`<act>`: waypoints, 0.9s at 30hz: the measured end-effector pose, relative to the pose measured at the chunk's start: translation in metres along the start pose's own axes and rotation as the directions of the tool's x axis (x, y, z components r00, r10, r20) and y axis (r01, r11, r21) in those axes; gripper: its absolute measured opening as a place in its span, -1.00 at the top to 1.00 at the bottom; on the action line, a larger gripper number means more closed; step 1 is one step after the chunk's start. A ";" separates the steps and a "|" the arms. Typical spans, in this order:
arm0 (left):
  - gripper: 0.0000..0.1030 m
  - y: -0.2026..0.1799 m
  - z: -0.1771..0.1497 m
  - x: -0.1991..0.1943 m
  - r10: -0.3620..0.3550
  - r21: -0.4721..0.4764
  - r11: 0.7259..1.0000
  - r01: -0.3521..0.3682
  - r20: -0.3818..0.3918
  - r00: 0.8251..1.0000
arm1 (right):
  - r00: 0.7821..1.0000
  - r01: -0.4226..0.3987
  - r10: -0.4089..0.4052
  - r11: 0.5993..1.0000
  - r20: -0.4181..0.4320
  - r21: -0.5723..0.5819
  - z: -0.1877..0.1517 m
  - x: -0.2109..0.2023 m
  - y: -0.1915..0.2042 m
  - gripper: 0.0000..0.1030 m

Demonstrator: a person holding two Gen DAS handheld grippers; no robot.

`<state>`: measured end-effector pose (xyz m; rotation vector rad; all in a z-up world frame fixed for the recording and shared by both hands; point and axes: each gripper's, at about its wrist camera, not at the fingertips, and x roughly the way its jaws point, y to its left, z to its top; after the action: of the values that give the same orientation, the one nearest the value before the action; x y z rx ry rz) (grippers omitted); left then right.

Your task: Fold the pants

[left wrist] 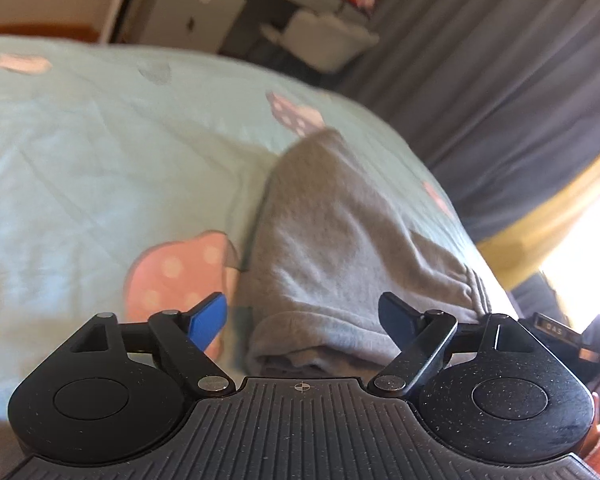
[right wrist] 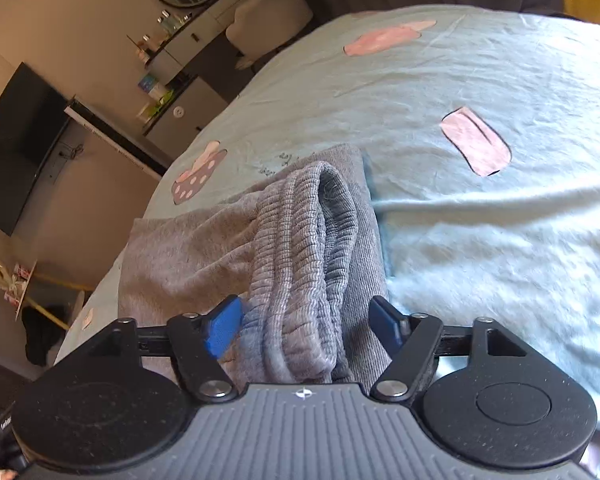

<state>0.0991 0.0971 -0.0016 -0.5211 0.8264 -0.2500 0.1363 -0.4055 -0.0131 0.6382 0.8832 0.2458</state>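
Both your left gripper (left wrist: pixel 304 322) and right gripper (right wrist: pixel 306 326) gape unclamped over the folded pants (right wrist: pixel 308 240), stretching straight ahead.

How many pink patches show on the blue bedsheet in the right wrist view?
3: a long one near the far edge, one right of the grey pants, and a tiny one at the near-left edge. Others may lie hidden under the pants.

L gripper (left wrist: pixel 303 322) tilted down, jaws wide, blue pads (left wrist: pixel 209 318) clear of any contact. R gripper (right wrist: pixel 305 326) tilted down too, jaws spread, pads (right wrist: pixel 221 330) not pressing.
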 end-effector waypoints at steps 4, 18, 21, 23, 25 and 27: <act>-0.71 0.000 0.014 0.030 0.011 0.003 1.000 -0.011 -0.067 0.998 | 0.999 -0.013 0.015 0.998 -0.039 0.060 0.002 0.015 -0.014 -0.65; -0.88 -0.001 0.045 0.123 -0.070 -0.009 0.997 0.071 -0.290 0.954 | 0.982 -0.139 0.155 0.980 -0.111 0.144 0.017 0.049 -0.030 -0.76; -0.85 -0.005 0.052 0.131 -0.084 0.013 0.996 0.093 -0.312 0.946 | 0.981 -0.143 0.155 0.984 -0.116 0.108 0.023 0.060 -0.022 -0.62; -0.77 -0.007 0.053 0.134 -0.075 0.049 0.994 0.095 -0.316 0.946 | 0.983 -0.126 0.135 0.989 -0.123 0.076 0.027 0.069 -0.017 -0.43; -0.74 -0.011 0.054 0.138 -0.061 0.096 0.991 0.098 -0.326 0.943 | 0.982 -0.131 0.139 0.989 -0.131 0.068 0.030 0.076 -0.017 -0.38; -0.76 -0.011 0.054 0.139 -0.065 0.108 0.988 0.106 -0.333 0.941 | 0.978 -0.140 0.152 0.986 -0.141 0.090 0.033 0.083 -0.019 -0.40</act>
<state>0.2308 0.0497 -0.0532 -0.4027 1.1063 -0.4754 0.2121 -0.3963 -0.0621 0.7679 0.9928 0.3959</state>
